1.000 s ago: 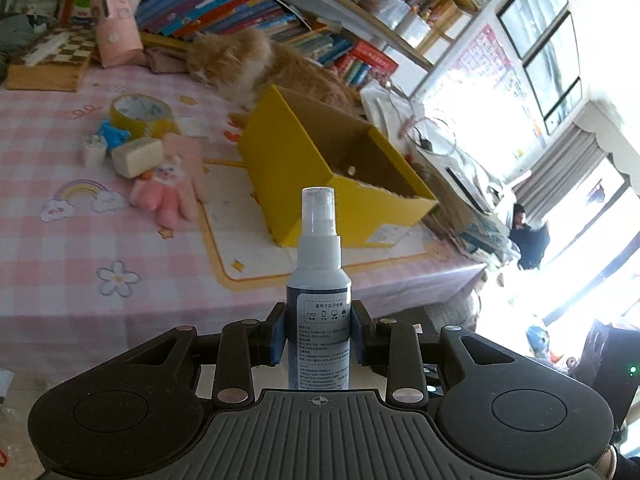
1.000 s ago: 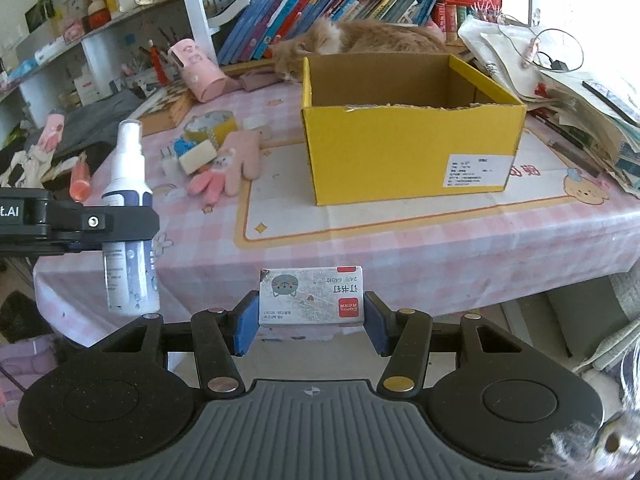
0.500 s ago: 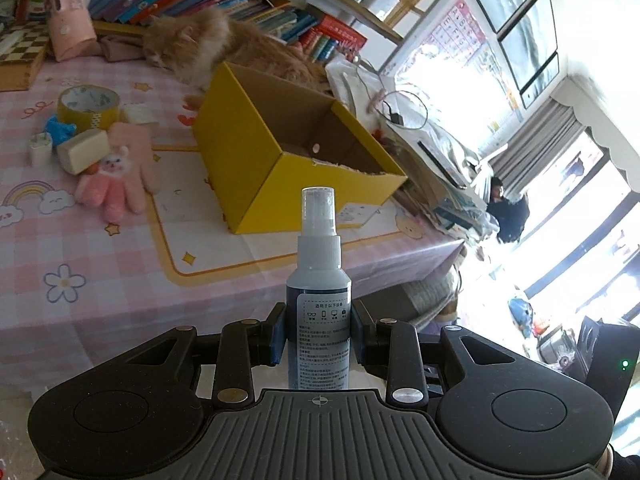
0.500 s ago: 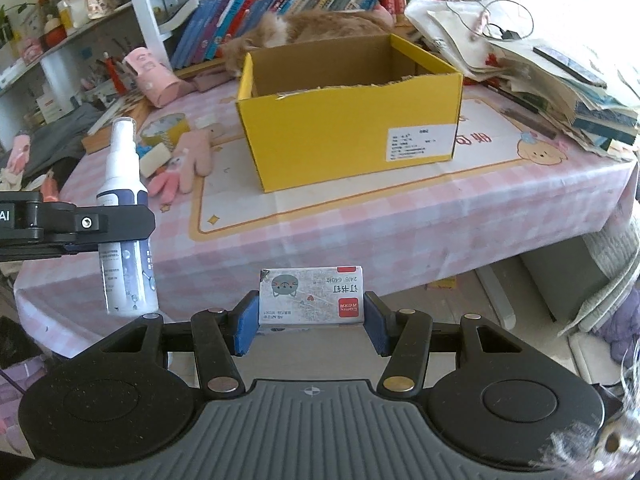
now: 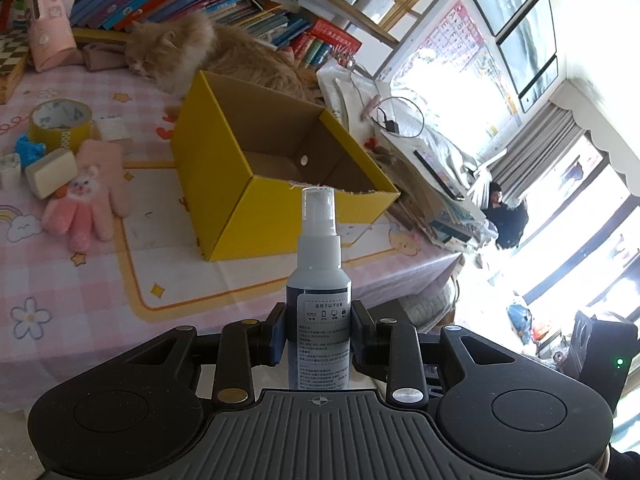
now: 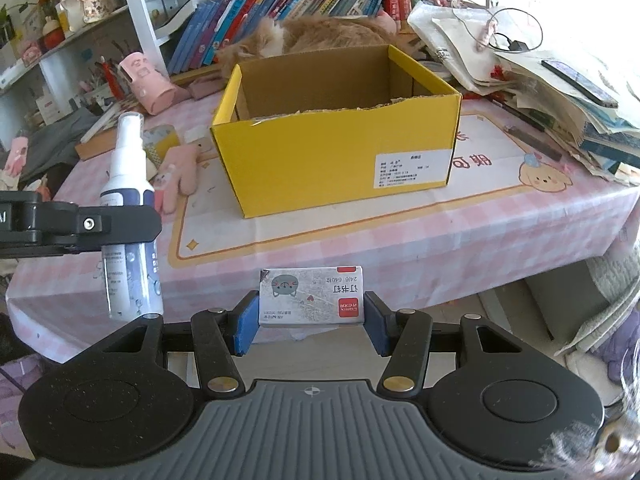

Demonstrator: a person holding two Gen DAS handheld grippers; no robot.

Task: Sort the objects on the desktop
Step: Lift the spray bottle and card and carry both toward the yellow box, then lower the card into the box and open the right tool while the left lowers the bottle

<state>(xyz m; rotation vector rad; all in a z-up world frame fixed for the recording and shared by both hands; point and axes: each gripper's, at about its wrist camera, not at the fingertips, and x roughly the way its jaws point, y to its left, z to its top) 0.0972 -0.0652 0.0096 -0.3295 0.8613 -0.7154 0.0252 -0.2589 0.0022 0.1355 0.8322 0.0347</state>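
Both tongs are loaded short of the yellow box (image 6: 336, 160), left tongs (image 5: 319, 336) clamping an upright spray bottle (image 5: 319, 280), right tongs (image 6: 311, 316) gripping a staples box (image 6: 311, 297) broadside.

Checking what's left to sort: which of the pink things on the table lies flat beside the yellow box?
The pink bunny glove, flat on the tablecloth left of the yellow box; the pink holder stands far back by the books.

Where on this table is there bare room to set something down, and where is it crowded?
Free: the open yellow cardboard box looks almost empty inside, and the pink checked tablecloth is bare along its near edge in front of the box. Crowded: left of the box, a pink glove and yellow tape roll; right, stacked papers.
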